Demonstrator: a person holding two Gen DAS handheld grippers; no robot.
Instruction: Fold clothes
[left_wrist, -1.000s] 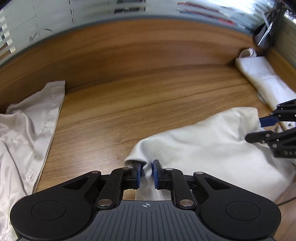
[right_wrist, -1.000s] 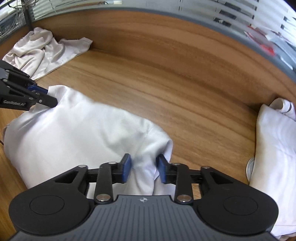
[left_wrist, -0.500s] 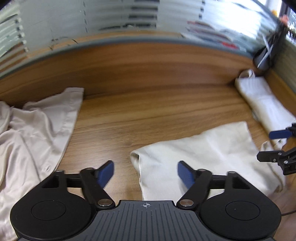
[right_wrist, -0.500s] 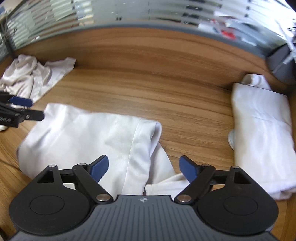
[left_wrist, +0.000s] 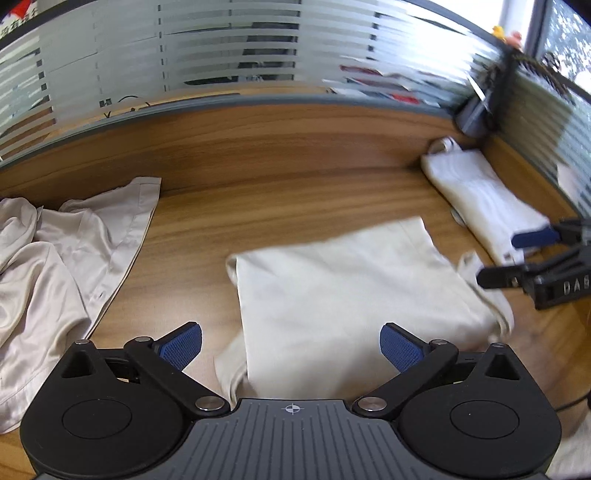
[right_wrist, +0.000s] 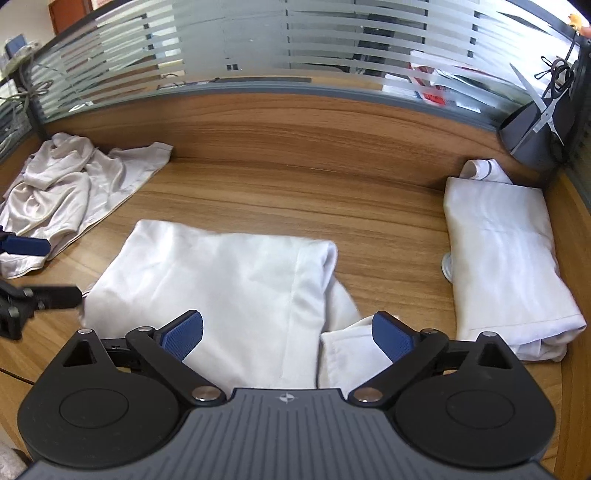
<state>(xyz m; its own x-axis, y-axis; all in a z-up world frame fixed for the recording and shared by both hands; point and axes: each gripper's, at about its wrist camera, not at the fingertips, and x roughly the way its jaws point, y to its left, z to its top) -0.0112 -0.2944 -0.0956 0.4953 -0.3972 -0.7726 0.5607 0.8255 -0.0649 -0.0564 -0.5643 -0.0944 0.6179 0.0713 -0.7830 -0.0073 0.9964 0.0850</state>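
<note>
The left gripper (left_wrist: 291, 345) and right gripper (right_wrist: 287, 336) are both spreading their jaws wide, gripping nothing. The white garment (right_wrist: 229, 288) is lying half-folded mid-desk (right_wrist: 295, 199), one sleeve-like flap (right_wrist: 343, 350) possibly sticking out. A folded white garment (right_wrist: 506, 258) is resting at the right; the crumpled beige shirt (right_wrist: 62, 192) is waiting unfolded at the left.

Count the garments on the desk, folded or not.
3. Folded white garment at centre; folded white stack by the right wall; crumpled beige shirt far left. More may lie out of view.
</note>
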